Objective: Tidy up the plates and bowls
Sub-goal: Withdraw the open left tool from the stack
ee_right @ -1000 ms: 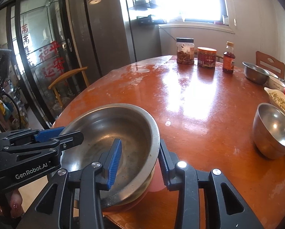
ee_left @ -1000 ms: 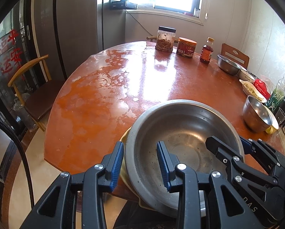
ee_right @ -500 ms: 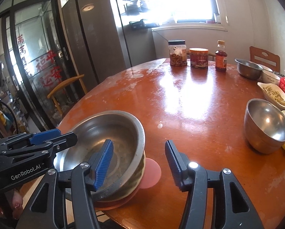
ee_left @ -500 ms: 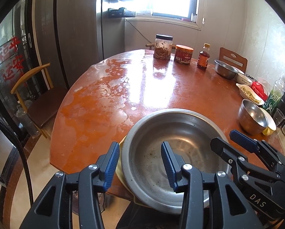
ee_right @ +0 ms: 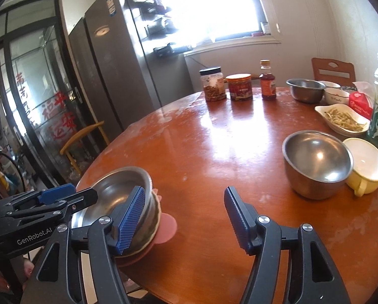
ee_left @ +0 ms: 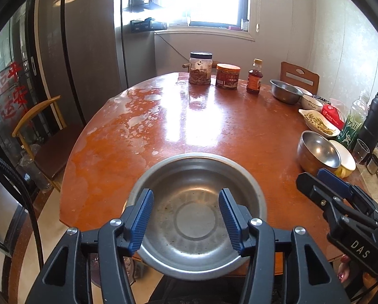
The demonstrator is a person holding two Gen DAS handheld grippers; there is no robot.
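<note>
A round, glossy red-brown table (ee_left: 214, 126) fills the middle of both views, its varnish worn pale in patches toward the upper left and glaring under a bright window (ee_left: 209, 0) at top centre. A tall grey refrigerator (ee_right: 118, 63) stands left of the window, and glass doors with red characters (ee_right: 47, 106) run down the left edge, with a wooden chair (ee_left: 37, 136) before them. At the table's far edge stand a clear jar (ee_left: 200, 68), a red tin (ee_left: 227, 76) and a small brown bottle (ee_left: 254, 77). Along the right side sit a small steel bowl (ee_left: 285, 91), a white dish of pale strips (ee_right: 343, 120), a deep steel bowl (ee_right: 316, 163) and, touching it, a yellow cup (ee_right: 366, 168).

The large steel bowl (ee_left: 199, 215) rests at the near table edge, lower centre in the left wrist view, shallow, wide-rimmed, dull with speckled residue inside. In the right wrist view it sits on a pink plate (ee_right: 164, 228) at lower left.

The left gripper (ee_left: 186, 219) hangs over the bowl's interior, blue pads spread wide, holding nothing. The right gripper (ee_right: 185, 217) is likewise spread wide and empty, over bare table just right of the bowl.
</note>
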